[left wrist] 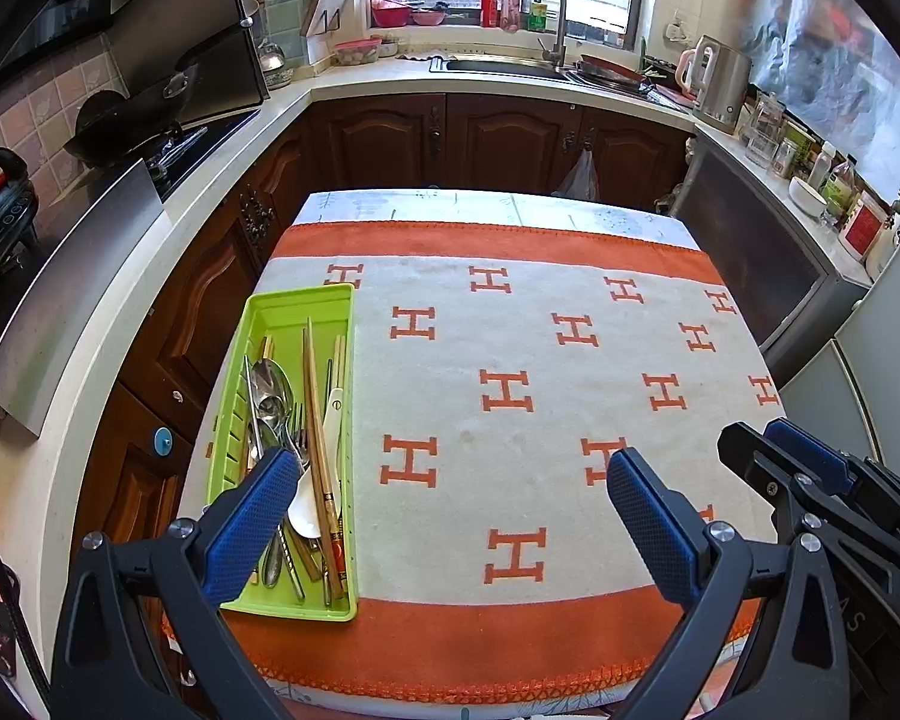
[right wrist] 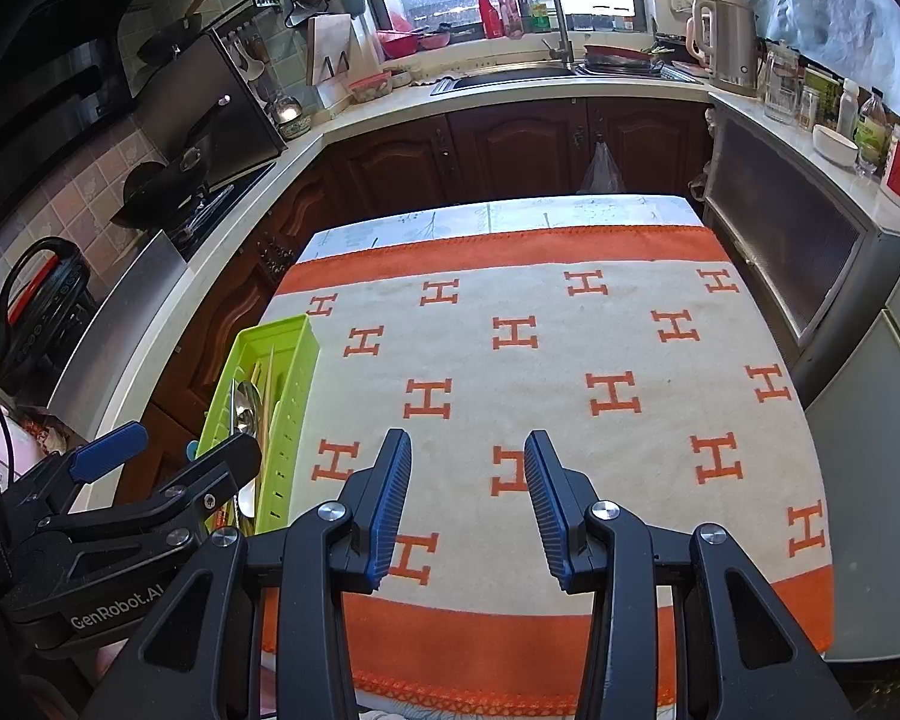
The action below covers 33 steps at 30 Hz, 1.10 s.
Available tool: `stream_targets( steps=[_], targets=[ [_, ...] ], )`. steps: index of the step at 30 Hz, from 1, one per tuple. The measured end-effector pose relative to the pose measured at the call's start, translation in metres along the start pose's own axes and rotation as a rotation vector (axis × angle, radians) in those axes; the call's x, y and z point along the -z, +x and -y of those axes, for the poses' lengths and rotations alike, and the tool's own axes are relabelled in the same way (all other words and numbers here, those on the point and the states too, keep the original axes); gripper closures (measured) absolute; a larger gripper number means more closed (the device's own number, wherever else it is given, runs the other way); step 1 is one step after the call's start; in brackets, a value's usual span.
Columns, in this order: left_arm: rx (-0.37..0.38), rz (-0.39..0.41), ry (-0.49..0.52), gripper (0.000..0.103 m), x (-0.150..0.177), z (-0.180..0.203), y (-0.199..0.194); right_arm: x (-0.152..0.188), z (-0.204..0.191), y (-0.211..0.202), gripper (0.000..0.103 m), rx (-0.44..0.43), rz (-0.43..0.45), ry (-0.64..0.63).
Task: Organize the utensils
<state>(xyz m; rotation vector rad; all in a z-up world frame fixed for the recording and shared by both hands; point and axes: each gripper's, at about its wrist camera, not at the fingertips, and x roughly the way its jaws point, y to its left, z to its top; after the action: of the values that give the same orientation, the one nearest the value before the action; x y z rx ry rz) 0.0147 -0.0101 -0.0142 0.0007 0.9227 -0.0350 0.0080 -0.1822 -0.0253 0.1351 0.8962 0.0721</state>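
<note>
A lime-green utensil tray (left wrist: 270, 312) lies along the left edge of the table, seen too in the right wrist view (right wrist: 294, 348). Inside it are metal spoons (left wrist: 273, 387), forks, wooden chopsticks (left wrist: 313, 408) and a white spoon (left wrist: 306, 510). My left gripper (left wrist: 450, 474) hangs open over the table's front, its left pad above the tray's near end, nothing between the fingers. My right gripper (right wrist: 467, 456) is held beside it over bare cloth, jaws partly apart and empty. Each gripper shows at the edge of the other's view.
The table wears a white cloth with orange H marks and orange bands (left wrist: 510, 396). Dark wood cabinets (left wrist: 510, 144) and a counter with a sink (left wrist: 498, 66), a kettle (left wrist: 720, 84), a stove with a wok (left wrist: 120, 120) and bottles ring the table.
</note>
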Motion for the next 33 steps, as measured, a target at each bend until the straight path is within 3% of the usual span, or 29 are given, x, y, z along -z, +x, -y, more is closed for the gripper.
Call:
stream_targets(
  steps=[33],
  targets=[
    [-0.003,-0.004,-0.001,0.001,0.0024,-0.0030,-0.0020,0.0006,-0.0008,0.0016,0.063,-0.001,-0.001,0.003]
  ],
)
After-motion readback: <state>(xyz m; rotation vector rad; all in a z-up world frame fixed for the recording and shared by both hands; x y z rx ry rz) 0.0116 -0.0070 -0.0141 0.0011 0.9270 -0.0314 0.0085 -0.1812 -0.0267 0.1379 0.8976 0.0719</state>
